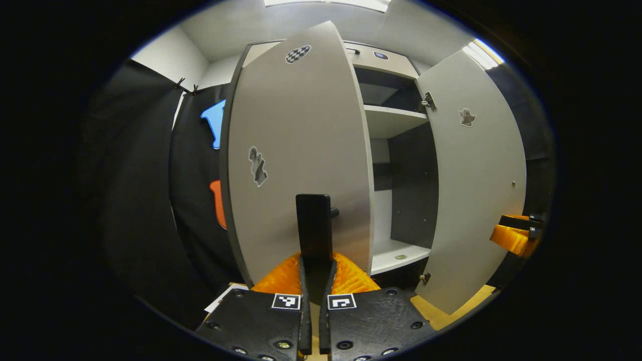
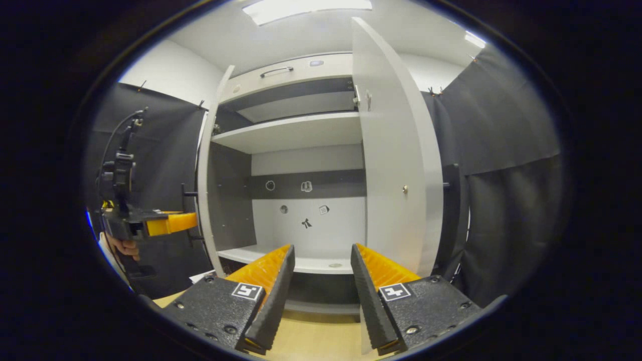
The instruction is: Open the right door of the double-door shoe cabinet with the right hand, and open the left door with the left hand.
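Two doors ajar already. Left gripper view: left gripper [image 1: 315,296] pressed together at bottom centre on the left door's black handle [image 1: 314,225], pinching it to swing the left door [image 1: 301,150] wider; right door [image 1: 476,185] open at right. Right gripper view: right gripper [image 2: 321,281] spread, empty, probably released; right door [image 2: 396,165] edge-on, centre right.

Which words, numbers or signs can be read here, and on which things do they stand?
No words or numbers can be read.
Left door: picture stickers, no text.
Right door: one small sticker, no text.
Cabinet back wall: small stickers, too small to read.
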Demonstrator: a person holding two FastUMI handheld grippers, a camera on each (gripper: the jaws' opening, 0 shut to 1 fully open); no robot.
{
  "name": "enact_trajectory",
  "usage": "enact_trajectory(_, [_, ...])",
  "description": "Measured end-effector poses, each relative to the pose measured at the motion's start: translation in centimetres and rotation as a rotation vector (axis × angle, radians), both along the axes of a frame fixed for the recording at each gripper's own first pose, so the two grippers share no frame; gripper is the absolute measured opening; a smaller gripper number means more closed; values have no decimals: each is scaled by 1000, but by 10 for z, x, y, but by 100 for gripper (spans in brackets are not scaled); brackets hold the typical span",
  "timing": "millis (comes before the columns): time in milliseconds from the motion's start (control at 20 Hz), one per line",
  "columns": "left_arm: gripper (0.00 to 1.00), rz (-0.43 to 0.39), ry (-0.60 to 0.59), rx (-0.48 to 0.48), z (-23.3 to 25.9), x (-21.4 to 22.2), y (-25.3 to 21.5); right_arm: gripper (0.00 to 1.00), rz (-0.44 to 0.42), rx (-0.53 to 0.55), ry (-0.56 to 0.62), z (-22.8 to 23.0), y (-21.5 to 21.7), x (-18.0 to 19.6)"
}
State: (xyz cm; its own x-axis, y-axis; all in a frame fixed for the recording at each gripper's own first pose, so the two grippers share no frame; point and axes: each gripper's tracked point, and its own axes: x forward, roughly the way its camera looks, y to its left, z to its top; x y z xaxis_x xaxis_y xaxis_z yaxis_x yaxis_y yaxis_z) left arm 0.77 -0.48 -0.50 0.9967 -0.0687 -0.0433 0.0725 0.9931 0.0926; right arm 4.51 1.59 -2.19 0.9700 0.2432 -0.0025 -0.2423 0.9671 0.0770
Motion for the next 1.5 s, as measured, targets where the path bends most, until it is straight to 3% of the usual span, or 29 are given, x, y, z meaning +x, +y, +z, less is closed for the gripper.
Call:
enact_trajectory(550, [4,42,11,-25,2,-44,79,71,19,-20,13,-4,16,10])
enact_trajectory(800, [4,152,10,41,-1,-50,142,72,15,-17,26,-8,22,17])
enact_trajectory(950, [0,77,9,-95,-3,-47,156,72,15,-22,29,-8,27,19])
enact_trajectory(1050, [2,32,3,-106,-1,-48,155,71,16,-31,23,-5,31,19])
enact_trajectory(1200, [4,10,19,-43,-5,-49,158,71,12,-53,15,-3,38,17])
enact_trajectory(1350, [3,19,21,-28,-9,-72,162,71,14,-49,18,-5,41,18])
enact_trajectory(1500, [3,49,-2,-76,-6,-104,160,72,20,-44,33,-12,43,20])
